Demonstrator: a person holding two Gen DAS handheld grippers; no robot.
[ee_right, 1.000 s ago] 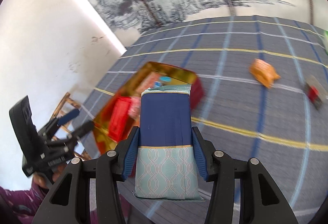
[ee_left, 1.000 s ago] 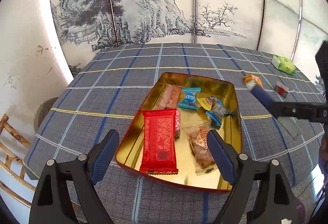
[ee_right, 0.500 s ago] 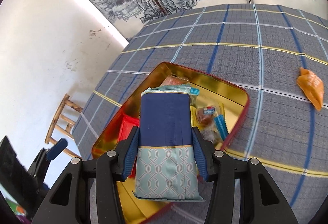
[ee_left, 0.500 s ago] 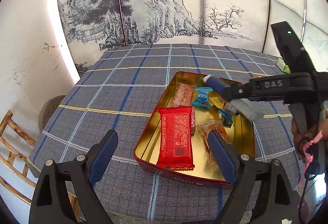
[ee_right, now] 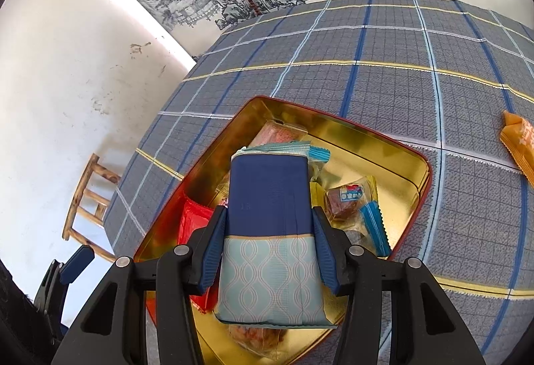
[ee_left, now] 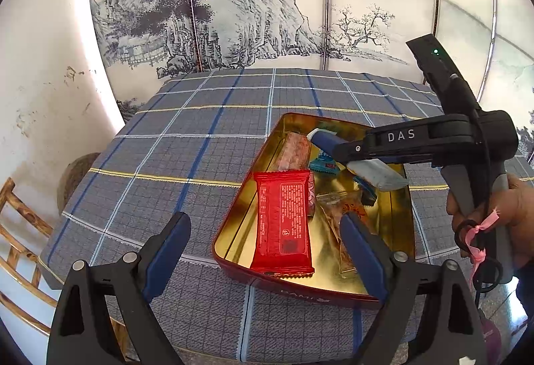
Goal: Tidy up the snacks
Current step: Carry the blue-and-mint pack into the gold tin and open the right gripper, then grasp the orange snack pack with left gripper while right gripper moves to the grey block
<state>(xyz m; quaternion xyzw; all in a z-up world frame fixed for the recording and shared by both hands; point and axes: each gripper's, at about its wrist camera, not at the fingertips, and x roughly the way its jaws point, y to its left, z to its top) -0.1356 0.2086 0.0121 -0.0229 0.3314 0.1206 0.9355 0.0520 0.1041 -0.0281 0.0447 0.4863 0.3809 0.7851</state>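
Note:
A gold-lined tin with a red outer wall (ee_left: 300,293) lies on the checked cloth. In it are a red packet (ee_left: 283,218), a pink packet (ee_left: 295,153), a small blue candy (ee_left: 322,164) and a clear-wrapped brown snack (ee_left: 337,208). My right gripper (ee_right: 268,214) is shut on a dark-blue and pale-teal packet (ee_right: 268,198) and holds it tilted down over the tin (ee_right: 367,131). Seen from the left wrist, that packet (ee_left: 325,139) hangs above the tin's far half. My left gripper (ee_left: 262,226) stands open and empty at the tin's near edge.
An orange packet (ee_right: 517,144) lies on the cloth to the right of the tin. A wooden chair (ee_left: 13,231) stands off the table's left edge. A painted screen (ee_left: 233,14) backs the table. A person's hand (ee_left: 514,208) grips the right tool's handle.
The right gripper carried the blue packet leftward from the open cloth to above the tin and sank a little. The left gripper stayed near the tin's front edge.

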